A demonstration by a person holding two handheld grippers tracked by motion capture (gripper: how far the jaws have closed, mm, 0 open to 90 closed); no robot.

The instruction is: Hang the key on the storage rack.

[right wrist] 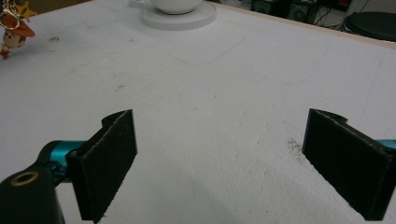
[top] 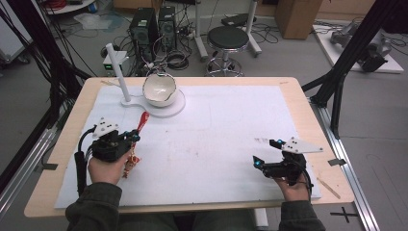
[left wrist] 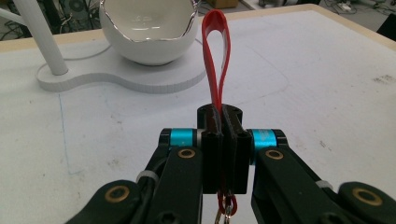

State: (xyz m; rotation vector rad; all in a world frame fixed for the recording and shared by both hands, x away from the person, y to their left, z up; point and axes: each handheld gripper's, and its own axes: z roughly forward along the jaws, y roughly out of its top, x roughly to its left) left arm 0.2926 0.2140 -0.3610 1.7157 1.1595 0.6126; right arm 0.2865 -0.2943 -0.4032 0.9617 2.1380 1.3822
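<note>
The table (top: 202, 144) is mostly bare white mat. Straight ahead of the left jaws sits the stand (left wrist: 116, 77) with its white post (left wrist: 39, 37) and, just to the right of that, the egg-shaped bowl (left wrist: 147, 32).

The left gripper (left wrist: 223, 122) has its jaws pressed tight on the red strap (left wrist: 215, 56) of a keychain. The strap's loop rises free above the jaws toward the bowl, and the little figure charm (top: 131, 163) hangs below them, behind the grip. From the right gripper view that charm (right wrist: 14, 28) dangles far off to the upper left of the right jaws.

The right gripper (right wrist: 219, 158) rests low over the mat, jaws wide apart with nothing between them.

My guess is the loop is meant for the post. To do that well, I'd keep the strap pinched low so the loop stays open and upright. Then carry it higher than the post top and settle it straight down, letting the charm swing clear of the bowl's rim.
</note>
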